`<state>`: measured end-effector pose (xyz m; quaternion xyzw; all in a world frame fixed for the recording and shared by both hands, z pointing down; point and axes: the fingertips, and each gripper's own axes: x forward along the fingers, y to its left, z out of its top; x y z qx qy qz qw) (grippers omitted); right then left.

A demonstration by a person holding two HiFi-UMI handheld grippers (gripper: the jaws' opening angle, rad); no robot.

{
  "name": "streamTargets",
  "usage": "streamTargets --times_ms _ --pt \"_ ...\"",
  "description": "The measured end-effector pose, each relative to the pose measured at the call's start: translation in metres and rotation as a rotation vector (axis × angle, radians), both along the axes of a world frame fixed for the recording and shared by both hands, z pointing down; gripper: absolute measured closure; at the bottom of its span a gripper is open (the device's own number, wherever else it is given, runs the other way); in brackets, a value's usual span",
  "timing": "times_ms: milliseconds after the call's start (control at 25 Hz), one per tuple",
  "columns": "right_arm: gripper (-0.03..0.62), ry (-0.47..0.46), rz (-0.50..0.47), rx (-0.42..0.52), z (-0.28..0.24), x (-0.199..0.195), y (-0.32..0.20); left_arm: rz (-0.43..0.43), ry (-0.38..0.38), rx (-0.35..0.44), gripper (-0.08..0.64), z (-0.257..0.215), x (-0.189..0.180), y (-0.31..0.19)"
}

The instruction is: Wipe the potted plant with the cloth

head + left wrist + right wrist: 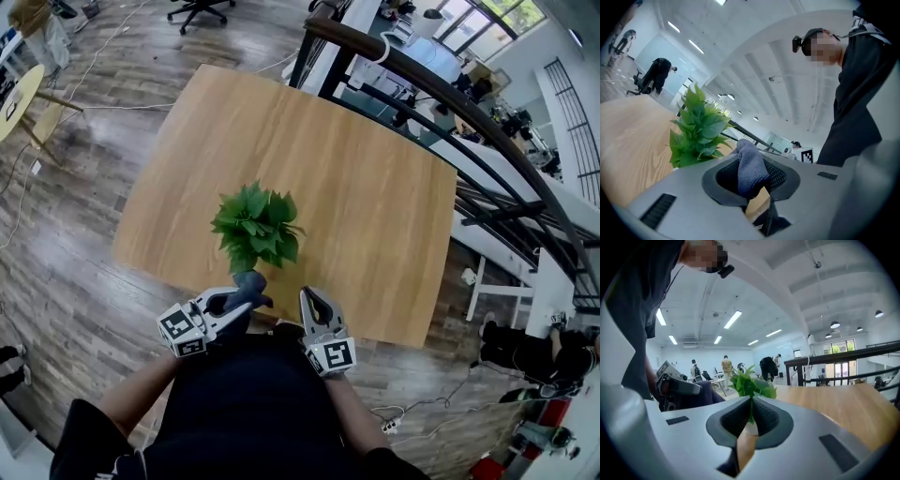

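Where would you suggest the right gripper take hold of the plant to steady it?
Probably the pale pot under the leaves, approached level from the near table edge: the foliage spreads wide over it, so from above the jaws would crush leaves. The right gripper, shut now, must open first.

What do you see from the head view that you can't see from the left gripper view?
Only the head view: the person's forearm and a power strip on the floor. Only the left gripper view: ceiling lights and a faraway person. Both: the plant, the wooden table, and the cloth pinched in the left claw.
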<state>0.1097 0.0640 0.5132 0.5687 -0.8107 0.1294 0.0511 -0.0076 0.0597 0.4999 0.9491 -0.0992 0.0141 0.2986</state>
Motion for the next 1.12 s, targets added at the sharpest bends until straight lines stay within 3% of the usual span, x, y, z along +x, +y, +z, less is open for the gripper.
streamTargets --times_ms 200,280,440,560,800,1000,1120 --pt "0.566 -0.19 0.023 0.146 -0.089 0.028 0.028 -0.103 0.068 0.018 0.472 -0.047 0.034 0.015" --pt "0.566 -0.146 -0.005 0.205 -0.115 0.031 0.036 -0.145 0.091 0.062 0.472 -0.063 0.048 0.017" --pt "0.569 -0.019 -0.026 0.248 -0.143 0.044 0.045 -0.177 0.067 0.223 0.472 -0.082 0.073 0.027" --pt "0.575 0.056 -0.049 0.306 -0.158 0.054 0.052 -0.192 0.075 0.275 0.472 -0.098 0.089 0.034" --pt "0.575 0.01 -0.055 0.305 -0.151 0.062 0.07 -0.16 0.015 0.372 0.472 -0.096 0.11 0.065" --pt "0.575 -0.009 -0.043 0.312 -0.157 0.071 0.071 -0.226 -0.039 0.368 0.471 -0.089 0.119 0.071" --pt "0.575 -0.001 -0.056 0.312 -0.155 0.069 0.074 -0.257 -0.03 0.369 0.472 -0.094 0.117 0.081"
